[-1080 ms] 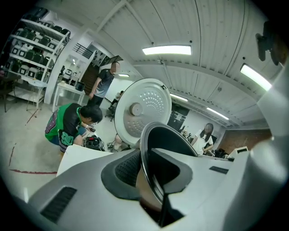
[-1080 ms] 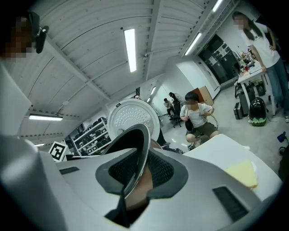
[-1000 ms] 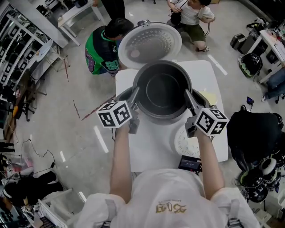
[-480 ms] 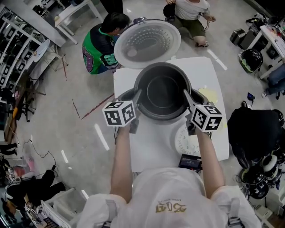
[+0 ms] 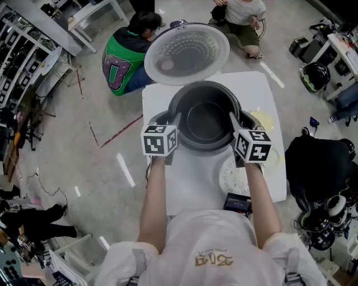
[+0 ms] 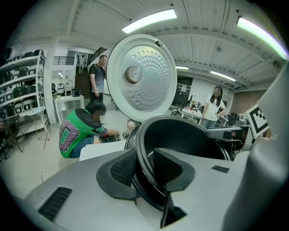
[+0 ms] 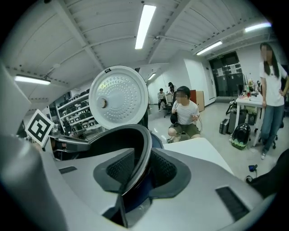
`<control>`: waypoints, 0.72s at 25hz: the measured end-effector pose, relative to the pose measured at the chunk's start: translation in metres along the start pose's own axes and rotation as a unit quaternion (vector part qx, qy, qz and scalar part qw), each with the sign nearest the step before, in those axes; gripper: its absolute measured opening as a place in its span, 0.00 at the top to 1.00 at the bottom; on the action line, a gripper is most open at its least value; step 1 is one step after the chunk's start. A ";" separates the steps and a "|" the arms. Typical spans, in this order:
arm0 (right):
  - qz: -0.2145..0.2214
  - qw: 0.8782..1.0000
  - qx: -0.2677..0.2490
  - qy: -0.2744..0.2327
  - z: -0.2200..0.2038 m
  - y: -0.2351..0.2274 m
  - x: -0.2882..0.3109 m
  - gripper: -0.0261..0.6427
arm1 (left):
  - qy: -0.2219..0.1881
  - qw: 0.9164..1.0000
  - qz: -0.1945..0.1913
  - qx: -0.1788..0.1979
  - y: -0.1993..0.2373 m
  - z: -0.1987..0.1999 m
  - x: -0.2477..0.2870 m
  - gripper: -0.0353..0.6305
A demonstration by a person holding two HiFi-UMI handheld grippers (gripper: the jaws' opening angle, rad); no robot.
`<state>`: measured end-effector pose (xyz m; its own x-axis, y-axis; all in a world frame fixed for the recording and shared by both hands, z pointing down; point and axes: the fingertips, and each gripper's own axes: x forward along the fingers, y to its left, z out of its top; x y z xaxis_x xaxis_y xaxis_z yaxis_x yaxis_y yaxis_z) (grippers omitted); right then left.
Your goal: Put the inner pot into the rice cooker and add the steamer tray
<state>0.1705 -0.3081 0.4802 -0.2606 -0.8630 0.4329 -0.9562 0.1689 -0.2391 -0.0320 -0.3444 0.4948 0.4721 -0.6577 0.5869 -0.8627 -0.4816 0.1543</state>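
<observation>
The dark inner pot (image 5: pixel 206 120) sits low inside the rice cooker (image 5: pixel 158 118), whose round white lid (image 5: pixel 187 53) stands open behind it. My left gripper (image 5: pixel 174 119) straddles the pot's left rim (image 6: pixel 143 149), and my right gripper (image 5: pixel 232 118) straddles the right rim (image 7: pixel 143 149). Both sets of jaws have just been opening. The rim stands between each pair of pads, and the pads no longer press on it. The white perforated steamer tray (image 5: pixel 232 180) lies on the table just below my right gripper.
The cooker stands on a white table (image 5: pixel 187 179), with a small black device (image 5: pixel 238 204) at its near edge. A person in green (image 5: pixel 120 61) crouches by the far left corner; another sits beyond (image 5: pixel 238 17). A black bag (image 5: pixel 320 167) lies to the right.
The pot and both grippers have sunk lower into the cooker, and the marker cubes have rolled. The jaws stand wider round the rim than before.
</observation>
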 end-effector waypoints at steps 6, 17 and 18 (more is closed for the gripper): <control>-0.034 0.997 -0.066 -0.014 0.011 -0.004 0.007 0.88 | -0.030 0.999 0.021 0.020 0.004 0.012 0.007 0.73; -0.047 0.997 -0.067 -0.016 0.001 0.008 -0.015 0.83 | -0.045 0.999 0.010 0.014 0.004 0.007 -0.010 0.65; -0.049 0.997 -0.063 -0.017 0.000 0.010 -0.018 0.82 | -0.050 0.999 0.007 0.012 0.005 0.008 -0.014 0.66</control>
<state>0.1654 -0.2905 0.4699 -0.1627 -0.8939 0.4177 -0.9865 0.1401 -0.0844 -0.0412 -0.3419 0.4815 0.4770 -0.7182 0.5066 -0.8652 -0.4850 0.1271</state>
